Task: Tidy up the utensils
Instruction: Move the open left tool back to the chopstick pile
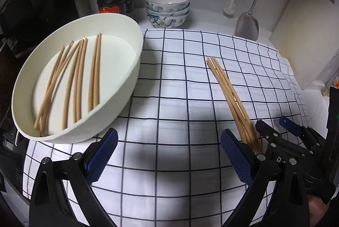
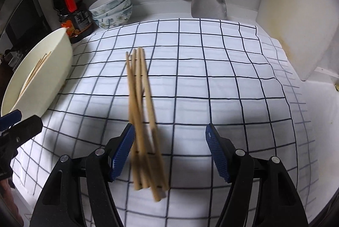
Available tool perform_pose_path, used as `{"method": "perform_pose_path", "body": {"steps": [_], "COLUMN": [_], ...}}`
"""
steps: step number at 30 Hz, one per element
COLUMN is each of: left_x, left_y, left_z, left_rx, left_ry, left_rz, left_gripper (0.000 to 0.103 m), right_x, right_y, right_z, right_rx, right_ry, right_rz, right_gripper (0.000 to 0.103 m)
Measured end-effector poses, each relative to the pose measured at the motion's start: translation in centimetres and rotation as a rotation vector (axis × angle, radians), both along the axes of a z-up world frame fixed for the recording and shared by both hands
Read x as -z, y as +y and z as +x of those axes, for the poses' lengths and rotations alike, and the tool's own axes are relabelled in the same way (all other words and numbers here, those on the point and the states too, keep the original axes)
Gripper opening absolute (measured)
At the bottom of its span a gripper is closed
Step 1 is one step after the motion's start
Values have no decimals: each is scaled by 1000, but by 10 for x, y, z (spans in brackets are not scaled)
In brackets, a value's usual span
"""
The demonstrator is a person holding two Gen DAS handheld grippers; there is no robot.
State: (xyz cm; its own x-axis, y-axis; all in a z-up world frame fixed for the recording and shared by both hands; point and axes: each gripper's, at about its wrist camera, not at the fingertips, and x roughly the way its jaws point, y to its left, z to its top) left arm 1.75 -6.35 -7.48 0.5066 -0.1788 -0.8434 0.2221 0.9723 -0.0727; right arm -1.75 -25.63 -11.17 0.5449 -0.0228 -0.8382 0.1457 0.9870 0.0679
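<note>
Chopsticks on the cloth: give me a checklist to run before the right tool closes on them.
1. Right tool open: ok.
2. Chopsticks between its pads: ok, close beside the left pad.
3. Bundle tidy: not ok, sticks cross.
4. Pads touching the sticks: cannot tell.
5. Left tool open and empty: ok.
6. White bowl has room beside the chopsticks already inside: ok.
</note>
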Motion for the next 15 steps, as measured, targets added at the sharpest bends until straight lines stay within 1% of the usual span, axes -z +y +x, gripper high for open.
{"method": "perform_pose_path", "body": {"steps": [6, 9, 15], "left_x": [15, 21, 29], "left_y": [-13, -17, -28], "left_z": [5, 8, 15], "left_rx": [-9, -14, -19], "left_ry": [12, 17, 20], "left_rz": [12, 21, 16], "left_gripper": [96, 96, 96], "right_x": [15, 20, 28], "right_y": [-8, -7, -1], "right_z": [10, 12, 12], "right_rx": [-22, -47, -103], "right_ry": [3, 3, -2], "right_rz": [-13, -32, -77], "right_gripper": [66, 66, 66]}}
